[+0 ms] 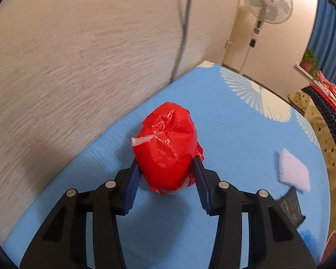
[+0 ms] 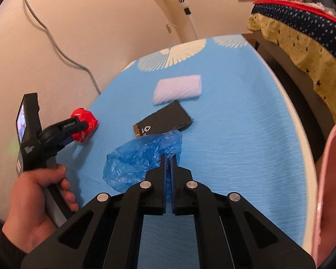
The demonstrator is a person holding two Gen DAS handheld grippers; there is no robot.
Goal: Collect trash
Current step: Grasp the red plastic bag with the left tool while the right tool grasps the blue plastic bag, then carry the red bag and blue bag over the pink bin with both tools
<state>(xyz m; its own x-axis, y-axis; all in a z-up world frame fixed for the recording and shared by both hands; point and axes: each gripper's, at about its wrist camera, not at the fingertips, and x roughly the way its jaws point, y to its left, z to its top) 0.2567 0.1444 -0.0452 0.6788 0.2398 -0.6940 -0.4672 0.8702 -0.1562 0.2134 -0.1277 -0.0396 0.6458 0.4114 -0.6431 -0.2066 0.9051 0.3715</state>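
A red plastic wad (image 1: 168, 143) with a strip of clear tape lies on the blue tablecloth (image 1: 235, 134) close to the wall. My left gripper (image 1: 165, 163) has one pad on each side of it and both press into the plastic. The right wrist view shows the same red wad (image 2: 87, 116) at the left, with a person's hand (image 2: 33, 192) on the left tool's handle. My right gripper (image 2: 168, 157) is shut, pinching the edge of a crumpled blue plastic bag (image 2: 136, 159) that rests on the table.
A black packet (image 2: 165, 118) and a white padded piece (image 2: 178, 88) lie beyond the blue bag. A pink container rim (image 2: 329, 179) stands off the table's right edge. A bed with star-patterned cloth (image 2: 302, 33) is further right; a fan (image 1: 266, 0) and a grey cable (image 2: 56, 42) are by the wall.
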